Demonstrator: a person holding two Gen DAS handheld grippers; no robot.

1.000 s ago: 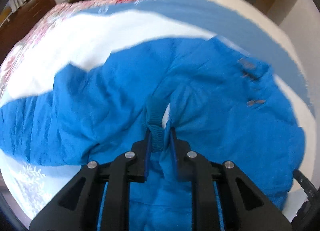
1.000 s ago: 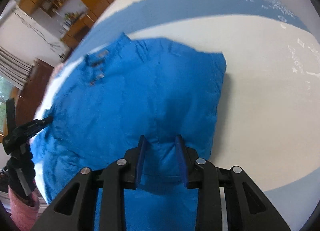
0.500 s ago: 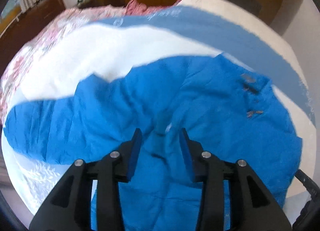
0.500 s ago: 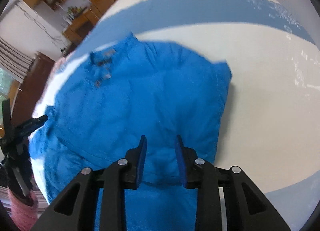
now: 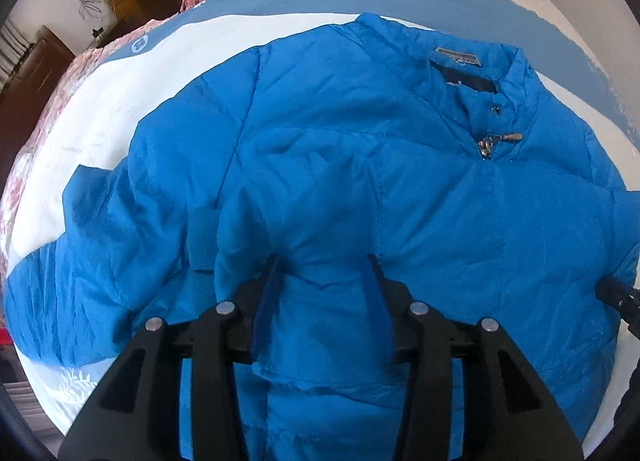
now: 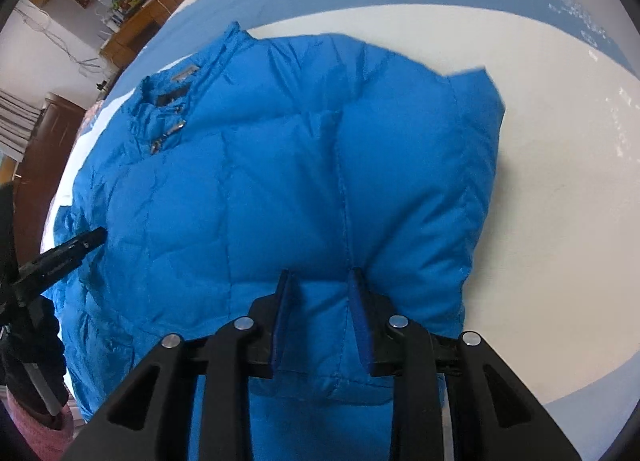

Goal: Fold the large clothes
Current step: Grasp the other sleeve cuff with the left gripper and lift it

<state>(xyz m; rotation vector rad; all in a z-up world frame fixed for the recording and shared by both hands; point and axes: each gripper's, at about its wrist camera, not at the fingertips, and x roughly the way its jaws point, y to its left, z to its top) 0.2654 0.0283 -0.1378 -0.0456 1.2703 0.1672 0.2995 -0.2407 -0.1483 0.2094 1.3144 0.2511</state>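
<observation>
A: Item: blue jacket, flat on bed. Step?
B: Sleeve fold. Left gripper fingers opening, released; right gripper fingers pinch padding between them. Next: regrasp the outlying sleeve.

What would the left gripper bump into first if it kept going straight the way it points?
Most likely the blue puffy jacket. The left gripper points steeply down at it, jaws opening, with fabric right between and below the tips. How near it is cannot be told.
</observation>
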